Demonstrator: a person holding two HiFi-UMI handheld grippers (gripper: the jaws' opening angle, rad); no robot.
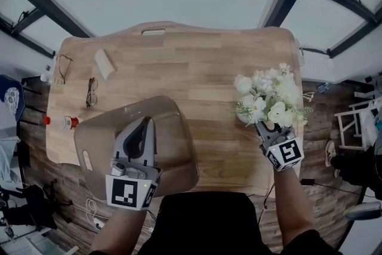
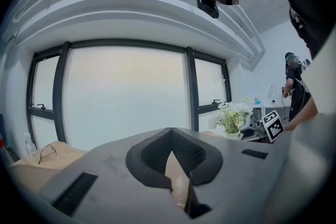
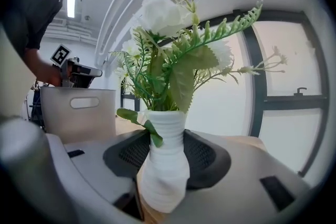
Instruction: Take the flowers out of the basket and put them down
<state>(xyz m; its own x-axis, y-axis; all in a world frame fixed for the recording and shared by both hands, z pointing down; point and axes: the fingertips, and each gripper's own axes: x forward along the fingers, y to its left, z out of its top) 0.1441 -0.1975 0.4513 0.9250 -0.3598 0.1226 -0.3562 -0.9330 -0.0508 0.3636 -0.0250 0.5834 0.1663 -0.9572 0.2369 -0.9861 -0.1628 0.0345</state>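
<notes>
"While the right gripper [image 1: 266,126] hung over the table [image 1: 197,63], what did it have?"

"The vase [image 3: 164,176], gripped at its ribbed waist. Its jaws stood partly open, one pad pressed to each side, and the flowers [image 1: 271,95] rose out of the top."

"So the flowers were out of the basket [image 1: 179,155]?"

"Yes, well to the right of it, above the table's right end. The basket was at the near left, where the left gripper [image 1: 143,123] was pinched almost closed on the thin wall at its rim."

"Which way did the vase run?"

"Upright. Its long axis went straight up and down, across jaws that pointed nearly level. Bare wood lay directly under the base, but I couldn't tell whether the base touched it."

"Then the put-down was the right hand's job?"

"I'd judge so. The left gripper was well apart from the vase and busy with the basket. The move wanted a straight drop with the vase kept plumb, then the jaws parting. The blooms looked top-heavy, so a tilted release might have toppled it."
</notes>
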